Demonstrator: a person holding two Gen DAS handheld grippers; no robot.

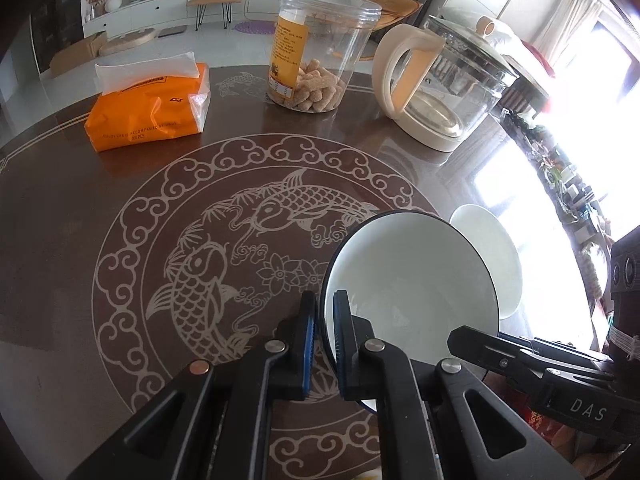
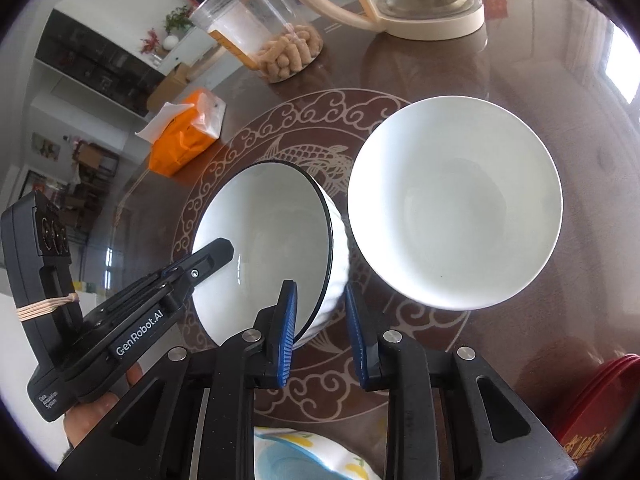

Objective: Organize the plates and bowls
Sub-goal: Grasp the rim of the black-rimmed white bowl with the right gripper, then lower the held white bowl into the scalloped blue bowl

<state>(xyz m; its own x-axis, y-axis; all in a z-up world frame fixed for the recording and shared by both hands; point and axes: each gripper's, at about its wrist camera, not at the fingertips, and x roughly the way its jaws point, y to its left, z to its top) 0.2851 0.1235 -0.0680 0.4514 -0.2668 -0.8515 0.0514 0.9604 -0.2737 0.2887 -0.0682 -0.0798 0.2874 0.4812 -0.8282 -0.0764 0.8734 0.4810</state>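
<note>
A white bowl with a black rim (image 1: 408, 276) hangs tilted over the round table (image 1: 100, 216). My left gripper (image 1: 324, 300) is shut on its rim, one pad inside and one outside. In the right wrist view the same bowl (image 2: 264, 232) leans left. My right gripper (image 2: 319, 286) straddles the bowl's near wall: the left pad is close to the rim and a gap shows at the right pad, so it is open. A plain white bowl (image 2: 456, 208) stands upright on the table just right of it, close to the tilted bowl's side.
At the far side of the table stand a glass kettle (image 1: 440, 84), a clear snack jar (image 1: 316, 48) and an orange tissue pack (image 1: 152, 108). A patterned dish (image 2: 304, 456) lies under my right gripper. A red box (image 2: 600, 412) sits at the near right.
</note>
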